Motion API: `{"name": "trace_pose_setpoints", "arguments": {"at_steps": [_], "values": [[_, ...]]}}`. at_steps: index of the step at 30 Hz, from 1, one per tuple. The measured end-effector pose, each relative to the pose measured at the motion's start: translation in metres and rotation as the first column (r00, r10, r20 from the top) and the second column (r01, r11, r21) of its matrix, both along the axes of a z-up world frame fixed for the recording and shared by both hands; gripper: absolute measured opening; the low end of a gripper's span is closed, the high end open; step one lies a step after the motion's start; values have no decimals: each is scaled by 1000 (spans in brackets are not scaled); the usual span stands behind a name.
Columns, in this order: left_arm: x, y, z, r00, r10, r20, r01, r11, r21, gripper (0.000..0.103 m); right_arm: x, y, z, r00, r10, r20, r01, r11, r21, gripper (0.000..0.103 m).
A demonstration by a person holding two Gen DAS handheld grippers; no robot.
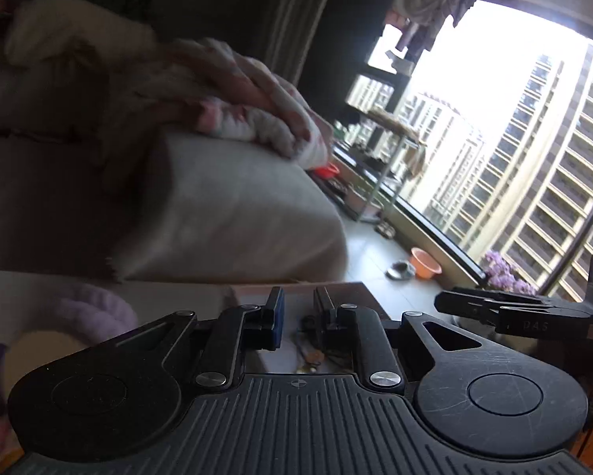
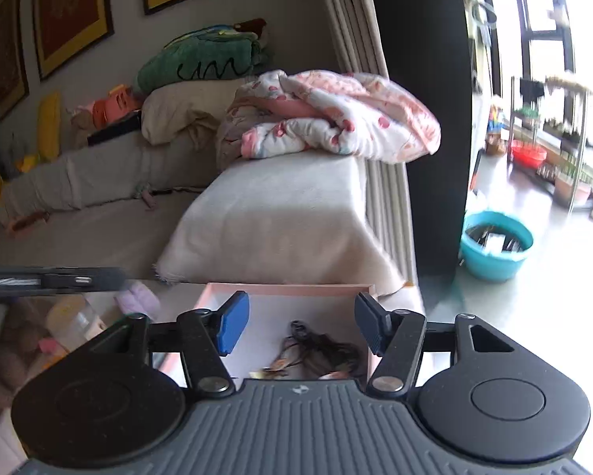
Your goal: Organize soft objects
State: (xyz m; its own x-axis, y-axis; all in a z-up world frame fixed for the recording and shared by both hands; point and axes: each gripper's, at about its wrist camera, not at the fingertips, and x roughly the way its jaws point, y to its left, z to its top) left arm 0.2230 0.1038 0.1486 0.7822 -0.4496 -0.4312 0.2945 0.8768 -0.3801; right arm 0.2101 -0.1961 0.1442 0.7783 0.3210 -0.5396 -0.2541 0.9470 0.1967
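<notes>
A crumpled pink-and-white blanket [image 2: 336, 114] lies on the sofa's cloth-covered armrest [image 2: 280, 213]; it also shows in the left wrist view [image 1: 253, 107]. A beige pillow [image 2: 181, 111] and a green plush cushion [image 2: 205, 59] sit behind it. My right gripper [image 2: 300, 324] is open and empty above a pink box [image 2: 288, 289] holding dark cords [image 2: 316, 352]. My left gripper [image 1: 298, 316] is open with a narrow gap, empty, over the same box. A purple soft object [image 1: 98, 312] lies at lower left.
A teal basin [image 2: 496, 245] stands on the floor to the right. A red basin [image 2: 528, 154] and shelves are by the window. An orange bowl [image 1: 425, 263] sits on the floor. Small toys [image 2: 110, 109] line the sofa back.
</notes>
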Motion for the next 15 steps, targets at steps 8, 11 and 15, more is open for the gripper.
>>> {"name": "trace_pose_setpoints", "arguments": {"at_steps": [8, 11, 15], "values": [[-58, 147, -19, 915, 404, -11, -403, 915, 22, 17, 15, 74, 16, 997, 52, -56, -45, 993, 113, 59], [-73, 171, -37, 913, 407, -9, -405, 910, 92, 17, 18, 122, 24, 992, 110, -64, -103, 989, 104, 59], [-85, 169, -63, 941, 338, -2, -331, 924, 190, 18, 7, 183, 34, 976, 215, -42, -214, 976, 33, 60]]}}
